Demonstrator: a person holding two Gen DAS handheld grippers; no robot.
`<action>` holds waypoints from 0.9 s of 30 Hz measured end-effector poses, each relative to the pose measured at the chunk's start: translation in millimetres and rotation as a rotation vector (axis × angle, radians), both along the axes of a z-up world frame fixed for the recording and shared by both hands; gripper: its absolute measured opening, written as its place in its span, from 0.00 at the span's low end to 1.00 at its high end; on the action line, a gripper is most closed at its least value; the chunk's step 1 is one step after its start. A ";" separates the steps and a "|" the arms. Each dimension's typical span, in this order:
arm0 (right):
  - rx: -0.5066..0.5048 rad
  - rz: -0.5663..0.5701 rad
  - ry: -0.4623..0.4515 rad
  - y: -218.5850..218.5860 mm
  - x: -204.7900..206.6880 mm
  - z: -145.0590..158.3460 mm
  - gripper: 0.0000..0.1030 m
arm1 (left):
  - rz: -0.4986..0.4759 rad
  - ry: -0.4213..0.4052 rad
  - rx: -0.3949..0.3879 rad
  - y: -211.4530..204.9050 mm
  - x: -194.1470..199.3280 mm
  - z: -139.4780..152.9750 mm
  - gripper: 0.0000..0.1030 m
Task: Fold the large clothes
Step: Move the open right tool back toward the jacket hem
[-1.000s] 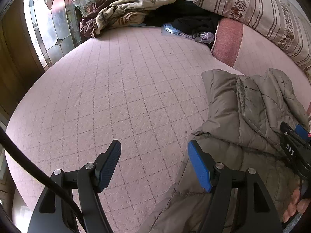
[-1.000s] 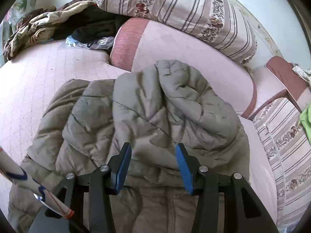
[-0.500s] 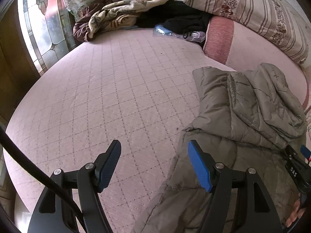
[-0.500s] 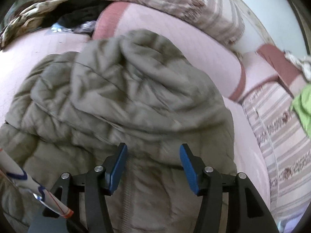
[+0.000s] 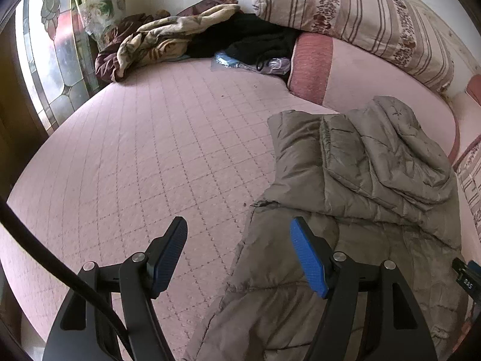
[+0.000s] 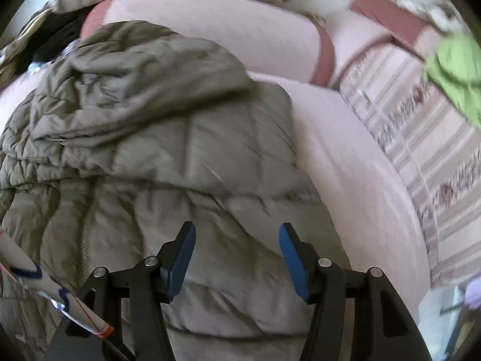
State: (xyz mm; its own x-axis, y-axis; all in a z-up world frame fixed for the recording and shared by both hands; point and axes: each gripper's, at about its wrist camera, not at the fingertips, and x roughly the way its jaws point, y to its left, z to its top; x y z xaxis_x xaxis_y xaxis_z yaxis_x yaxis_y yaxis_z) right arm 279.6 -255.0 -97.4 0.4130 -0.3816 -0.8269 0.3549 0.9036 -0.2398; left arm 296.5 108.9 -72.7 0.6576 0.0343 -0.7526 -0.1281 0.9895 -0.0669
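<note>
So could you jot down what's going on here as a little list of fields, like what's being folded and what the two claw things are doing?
garment: grey-green puffer jacket, partly folded, sleeves laid over the body
surface: pink quilted bed cover
left gripper: open, holding nothing, over the jacket's left edge
right gripper: open, jaws have just been opening, above the jacket, nothing between them
background: heap of clothes and striped pillow at the far end

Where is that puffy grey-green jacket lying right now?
The jacket lies on the pink quilted bed, right side of the left wrist view, just below the pink bolster.
</note>
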 end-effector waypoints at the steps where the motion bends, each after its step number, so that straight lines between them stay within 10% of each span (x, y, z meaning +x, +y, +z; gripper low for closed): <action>1: 0.012 -0.013 0.003 -6.3 -3.3 -0.2 0.60 | -0.005 -0.004 0.003 -1.7 -1.1 0.4 0.68; 27: 0.135 -0.230 -0.043 -108.9 -143.8 3.6 0.67 | -0.135 -0.162 -0.063 -32.5 -76.6 24.8 0.68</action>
State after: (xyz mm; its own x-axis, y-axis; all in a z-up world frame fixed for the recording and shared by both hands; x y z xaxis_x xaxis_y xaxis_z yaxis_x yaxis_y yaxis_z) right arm 135.8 -364.0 -93.8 0.3643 -0.3567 -0.8603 0.5617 0.8209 -0.1025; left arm 219.9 76.4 -47.9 0.7652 -0.1063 -0.6349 0.0231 0.9902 -0.1380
